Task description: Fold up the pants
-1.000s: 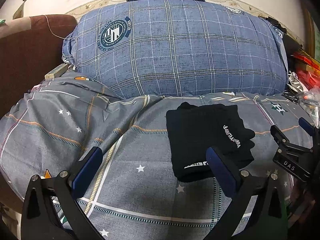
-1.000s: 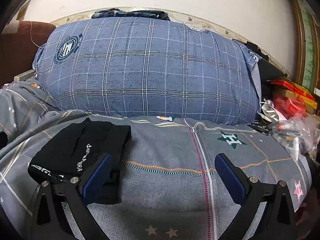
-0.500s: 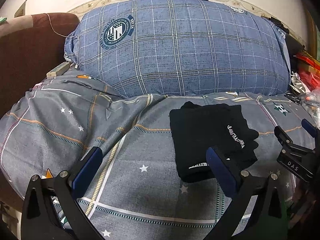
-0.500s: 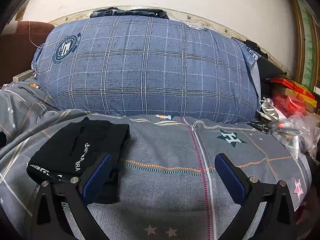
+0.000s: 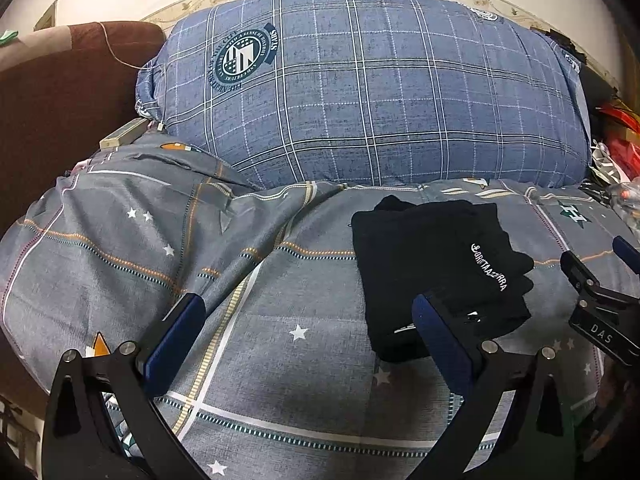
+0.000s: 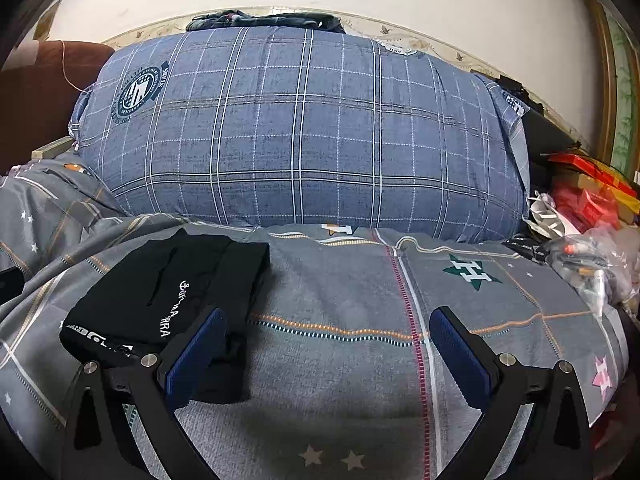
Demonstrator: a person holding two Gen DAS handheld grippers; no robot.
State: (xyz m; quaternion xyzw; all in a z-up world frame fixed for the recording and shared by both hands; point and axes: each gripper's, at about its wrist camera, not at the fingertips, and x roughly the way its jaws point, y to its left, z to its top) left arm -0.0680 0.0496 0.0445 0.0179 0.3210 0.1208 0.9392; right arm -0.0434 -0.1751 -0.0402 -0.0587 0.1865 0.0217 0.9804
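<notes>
The left gripper (image 5: 308,328) is seen with its two blue pads wide apart, and nothing is held between them. It is held above the grey bed cover (image 5: 256,360). Its right pad (image 5: 440,344) is seen in front of the near edge of the black pants (image 5: 432,264), but it cannot be told if the two touch.

The right gripper (image 6: 326,344) is also seen with its pads spread wide, and nothing is held there either. Its left pad (image 6: 196,360) is seen in front of the near corner of the black pants (image 6: 172,292). Bare grey bed cover (image 6: 340,380) is seen between the pads. In the left camera view, the tips of the right gripper (image 5: 600,276) are seen at the right edge, just beside the pants.

The pants are folded into a small flat stack. White letters are printed on top. The stack is laid on the bed cover, near the middle of the bed and in front of the big blue checked pillow (image 5: 376,92).

Stars and thin stripes are printed on the cover. A round badge is printed on the pillow. Some dark folded clothes (image 6: 268,20) are laid on top of the pillow. A brown headboard (image 5: 64,100) is seen to the left. Red boxes and plastic bags (image 6: 588,216) are piled at the right side of the bed.
</notes>
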